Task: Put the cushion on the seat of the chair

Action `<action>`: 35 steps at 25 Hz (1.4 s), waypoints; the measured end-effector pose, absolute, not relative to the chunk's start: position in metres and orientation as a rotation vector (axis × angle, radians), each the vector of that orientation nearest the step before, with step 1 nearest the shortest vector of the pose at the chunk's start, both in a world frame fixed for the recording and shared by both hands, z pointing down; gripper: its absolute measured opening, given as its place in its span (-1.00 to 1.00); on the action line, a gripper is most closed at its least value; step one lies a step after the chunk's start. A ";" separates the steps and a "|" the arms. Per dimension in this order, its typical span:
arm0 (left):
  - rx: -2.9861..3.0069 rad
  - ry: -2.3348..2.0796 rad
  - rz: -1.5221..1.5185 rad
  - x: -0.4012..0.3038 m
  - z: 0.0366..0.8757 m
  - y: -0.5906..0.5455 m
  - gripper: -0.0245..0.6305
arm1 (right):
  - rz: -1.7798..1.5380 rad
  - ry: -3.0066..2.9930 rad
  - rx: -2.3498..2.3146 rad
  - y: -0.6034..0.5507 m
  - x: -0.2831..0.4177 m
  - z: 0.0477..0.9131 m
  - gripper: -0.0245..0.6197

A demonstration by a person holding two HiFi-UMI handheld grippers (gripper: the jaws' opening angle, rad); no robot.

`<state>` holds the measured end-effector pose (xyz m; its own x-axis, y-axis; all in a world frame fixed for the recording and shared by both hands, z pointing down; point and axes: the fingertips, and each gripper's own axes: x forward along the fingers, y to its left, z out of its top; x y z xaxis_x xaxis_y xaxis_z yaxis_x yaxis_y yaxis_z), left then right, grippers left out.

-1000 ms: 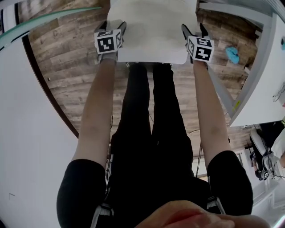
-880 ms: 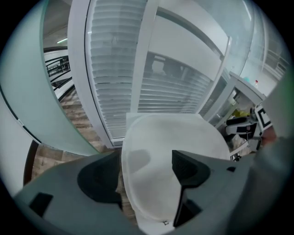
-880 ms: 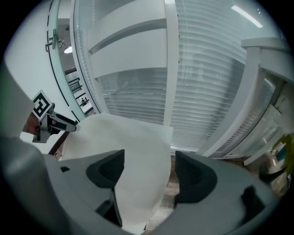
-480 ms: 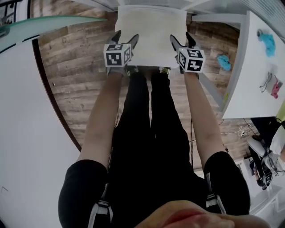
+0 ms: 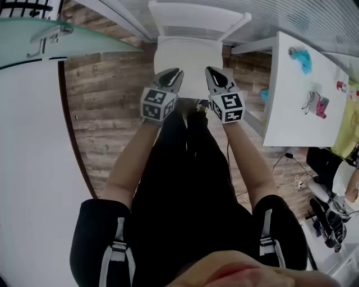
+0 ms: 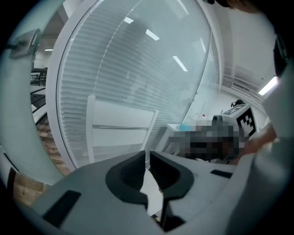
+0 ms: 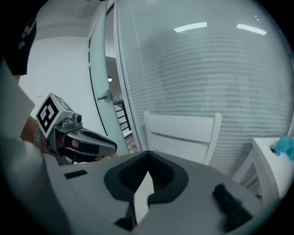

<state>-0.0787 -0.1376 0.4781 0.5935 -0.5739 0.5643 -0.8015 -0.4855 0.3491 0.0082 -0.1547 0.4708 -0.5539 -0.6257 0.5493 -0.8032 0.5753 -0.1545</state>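
A white cushion (image 5: 188,64) lies flat on the seat of a white chair (image 5: 196,17) at the top middle of the head view. Both grippers hover over its near edge, side by side and apart from it. My left gripper (image 5: 177,73) is closing, its jaws almost together with nothing between them (image 6: 147,153). My right gripper (image 5: 208,70) is shut and empty (image 7: 148,153). Both gripper views look over the jaws at the chair's slatted backrest (image 6: 121,126) (image 7: 181,133). A strip of the cushion's white shows below the jaws.
A white table (image 5: 291,112) stands right of the chair, with a blue item (image 5: 301,58) and a pink one (image 5: 321,105) on it. A glass door with a handle (image 5: 50,36) and a white wall are at the left. Wooden floor (image 5: 106,112) surrounds the chair. Behind it is a blind-covered glass wall.
Both grippers have left the cushion's near corners, risen and drawn closer together. Their jaws went from wide open to closed. The cushion stays on the seat.
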 end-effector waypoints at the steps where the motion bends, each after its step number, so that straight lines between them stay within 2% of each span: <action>1: 2.257 -1.082 0.497 -0.077 0.460 -0.135 -0.83 | 0.537 -2.392 1.137 -0.151 0.005 0.453 -0.88; 3: 2.314 -1.078 0.476 -0.075 0.422 -0.132 -0.89 | 0.511 -2.430 1.122 -0.145 0.001 0.417 -0.88; 12: 2.604 -1.058 0.305 -0.065 0.248 -0.128 -0.89 | 0.267 -2.613 1.113 -0.131 -0.013 0.246 -0.88; 18: 2.732 -1.066 0.213 -0.066 0.166 -0.119 -0.89 | 0.155 -2.729 1.110 -0.118 -0.029 0.163 -0.88; 25: 2.789 -1.047 0.140 -0.067 0.126 -0.104 -0.89 | 0.138 -2.799 1.094 -0.102 -0.040 0.126 -0.88; 35: 2.798 -1.068 0.119 -0.074 0.111 -0.104 -0.89 | 0.110 -2.823 1.100 -0.100 -0.039 0.106 -0.88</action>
